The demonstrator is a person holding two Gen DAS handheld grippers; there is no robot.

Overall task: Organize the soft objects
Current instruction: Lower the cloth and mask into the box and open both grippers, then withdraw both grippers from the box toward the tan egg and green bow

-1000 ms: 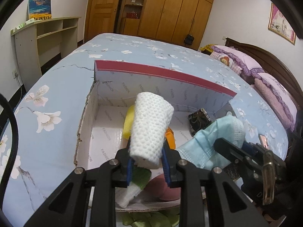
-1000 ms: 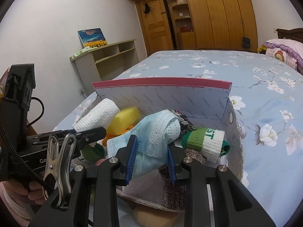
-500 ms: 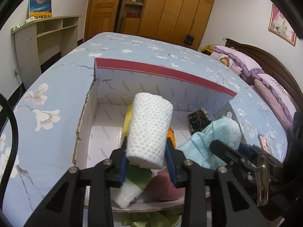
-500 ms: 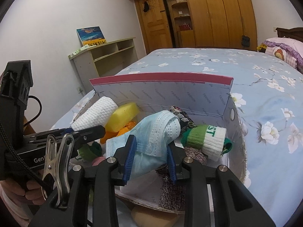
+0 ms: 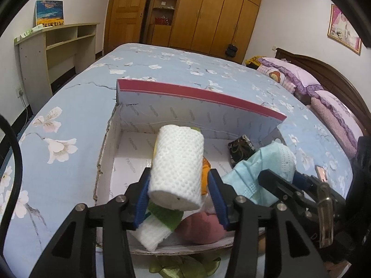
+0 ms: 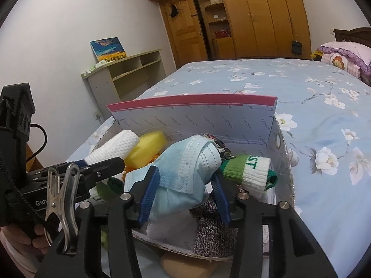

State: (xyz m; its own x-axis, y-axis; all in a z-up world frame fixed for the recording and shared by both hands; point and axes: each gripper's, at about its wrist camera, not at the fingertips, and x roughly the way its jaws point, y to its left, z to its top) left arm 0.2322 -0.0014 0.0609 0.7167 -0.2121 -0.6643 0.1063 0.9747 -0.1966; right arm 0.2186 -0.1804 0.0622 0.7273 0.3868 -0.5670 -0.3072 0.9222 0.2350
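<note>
Now both my grippers are opening over the cardboard box [image 5: 111,162]: left gripper [image 5: 179,193] easing off the white towel roll [image 5: 177,166] at frame centre, right gripper [image 6: 183,190] off the blue face mask [image 6: 185,169]. Pads seemingly clear; items dropping in.

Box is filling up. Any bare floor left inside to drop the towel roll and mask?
Bare floor: the box's left-rear corner, bordered by the left wall, back flap and yellow sponge. Smaller strip between the white towel roll and dark patterned pouch. Crowded: near edge and right side, with the green-white sock and blue mask.
</note>
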